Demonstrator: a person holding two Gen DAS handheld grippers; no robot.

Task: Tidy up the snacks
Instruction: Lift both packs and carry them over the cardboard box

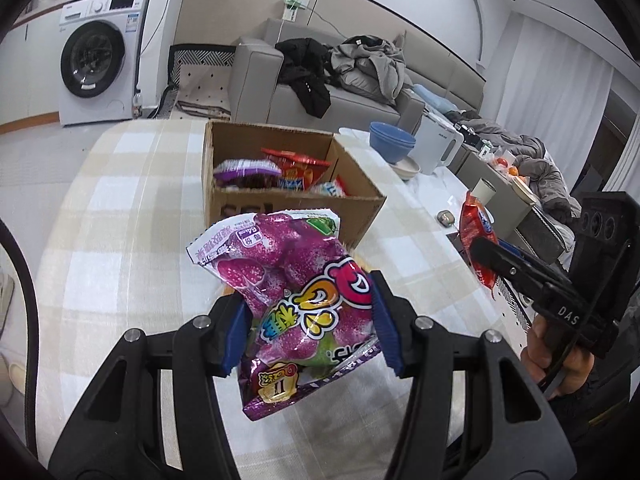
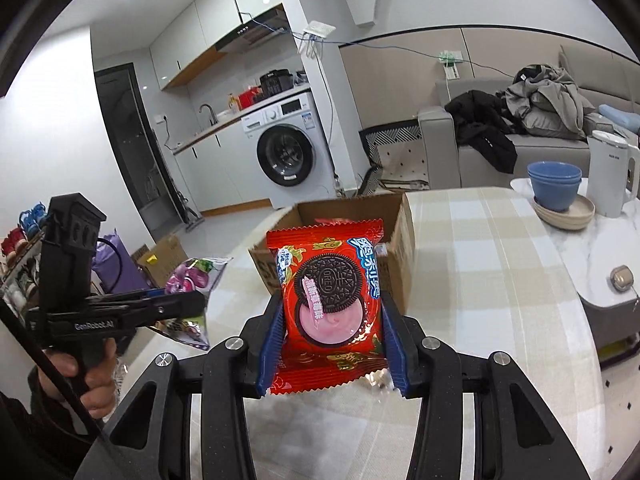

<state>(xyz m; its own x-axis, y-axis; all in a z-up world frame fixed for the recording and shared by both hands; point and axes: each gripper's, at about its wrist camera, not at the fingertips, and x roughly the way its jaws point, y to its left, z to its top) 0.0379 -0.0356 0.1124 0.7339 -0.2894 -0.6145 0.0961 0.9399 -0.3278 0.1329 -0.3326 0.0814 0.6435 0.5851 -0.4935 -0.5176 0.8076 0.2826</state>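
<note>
Gripping by thin film only: left tongs (image 1: 308, 320) clamp the purple gummy bag (image 1: 296, 292), right tongs (image 2: 330, 334) the Oreo packet (image 2: 330, 304), both above the desk (image 1: 120, 208) short of the box (image 1: 280, 184); either could slip and miss it.

A glossy purple gummy-candy bag (image 1: 304, 300) and a red Oreo packet (image 2: 330, 304) hang above the counter; an open brown cardboard box (image 1: 280, 200) holds perhaps four snack packs.

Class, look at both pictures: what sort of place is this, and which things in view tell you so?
Most likely a small home flat with an open kitchen and living area: a washing machine under a kitchen counter, a sofa piled with clothes, and a dining table with a checked cloth.
</note>
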